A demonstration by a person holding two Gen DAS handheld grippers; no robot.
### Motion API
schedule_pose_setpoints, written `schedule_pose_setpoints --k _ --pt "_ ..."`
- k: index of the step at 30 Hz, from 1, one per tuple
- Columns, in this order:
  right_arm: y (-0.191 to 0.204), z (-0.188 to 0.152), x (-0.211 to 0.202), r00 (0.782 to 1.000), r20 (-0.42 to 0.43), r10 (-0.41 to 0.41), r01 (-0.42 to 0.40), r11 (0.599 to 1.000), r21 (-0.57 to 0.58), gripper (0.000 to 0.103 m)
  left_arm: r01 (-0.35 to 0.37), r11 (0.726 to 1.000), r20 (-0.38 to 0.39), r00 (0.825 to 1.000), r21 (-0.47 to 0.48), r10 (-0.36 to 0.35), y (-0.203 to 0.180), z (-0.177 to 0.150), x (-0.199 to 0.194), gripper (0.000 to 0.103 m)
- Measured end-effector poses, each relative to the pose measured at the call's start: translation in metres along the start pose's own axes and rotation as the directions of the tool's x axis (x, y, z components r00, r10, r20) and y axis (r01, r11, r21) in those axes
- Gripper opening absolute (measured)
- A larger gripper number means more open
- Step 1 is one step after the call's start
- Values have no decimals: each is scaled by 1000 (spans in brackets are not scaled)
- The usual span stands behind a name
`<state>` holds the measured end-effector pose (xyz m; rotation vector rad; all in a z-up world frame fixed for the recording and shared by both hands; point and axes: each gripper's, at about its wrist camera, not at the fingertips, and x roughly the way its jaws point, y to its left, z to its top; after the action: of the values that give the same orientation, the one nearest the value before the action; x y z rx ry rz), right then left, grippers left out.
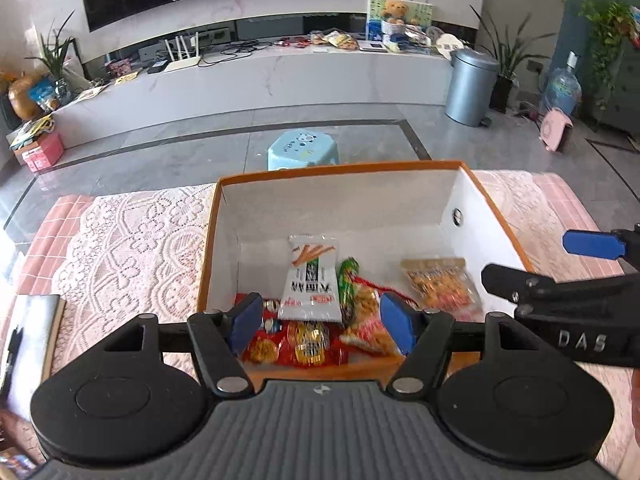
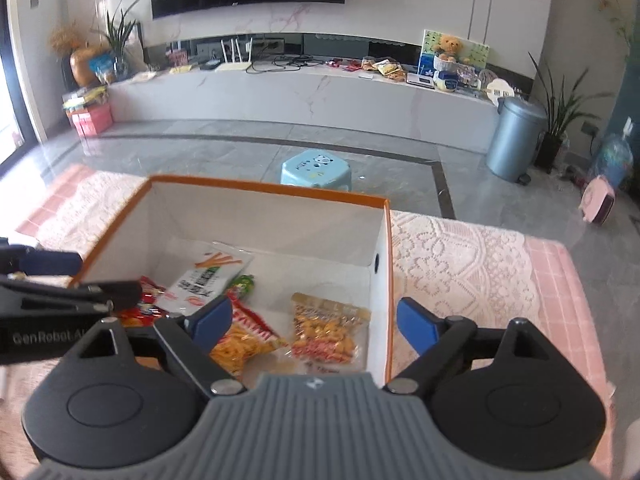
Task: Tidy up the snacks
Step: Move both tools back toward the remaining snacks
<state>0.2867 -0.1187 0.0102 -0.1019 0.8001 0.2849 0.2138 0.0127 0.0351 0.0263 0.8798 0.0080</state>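
An orange-rimmed box (image 1: 340, 168) with white walls stands on the table and holds several snack packs. Among them are a white pack printed with orange sticks (image 1: 310, 280), a green pack (image 1: 347, 284), a clear pack of orange crackers (image 1: 440, 284) and red packs (image 1: 296, 344) at the near wall. My left gripper (image 1: 322, 324) hangs open over the box's near edge, nothing between its blue pads. My right gripper (image 2: 313, 324) is open too, empty, above the cracker pack (image 2: 328, 332) by the box's right wall (image 2: 382, 280). Each gripper shows at the edge of the other's view.
A lace cloth (image 1: 132, 240) over pink check covers the table. A notebook with a pen (image 1: 28, 340) lies at the left edge. On the floor beyond are a light-blue stool (image 1: 304, 150) and a grey bin (image 1: 470, 86).
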Motion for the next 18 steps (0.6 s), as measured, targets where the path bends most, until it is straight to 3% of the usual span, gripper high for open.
schedule_pose_setpoints --k 2,5,15,18 --pt "-1 -4 -15 1000 -3 -13 13 1000 19 95 14 1000 -3 1000 16 -14 -2 -5 -12 79" --pt "3 -14 -37 998 2 -58 58 998 19 96 35 999 5 999 30 -35 -6 -14 -30 79" --pt "9 -79 -93 999 -27 -38 39 999 11 99 162 986 36 986 28 -162 -5 -64 -77 79" --pt "10 -105 -102 999 -41 18 -17 1000 23 99 174 985 15 985 24 -174 -7 -84 -80 79"
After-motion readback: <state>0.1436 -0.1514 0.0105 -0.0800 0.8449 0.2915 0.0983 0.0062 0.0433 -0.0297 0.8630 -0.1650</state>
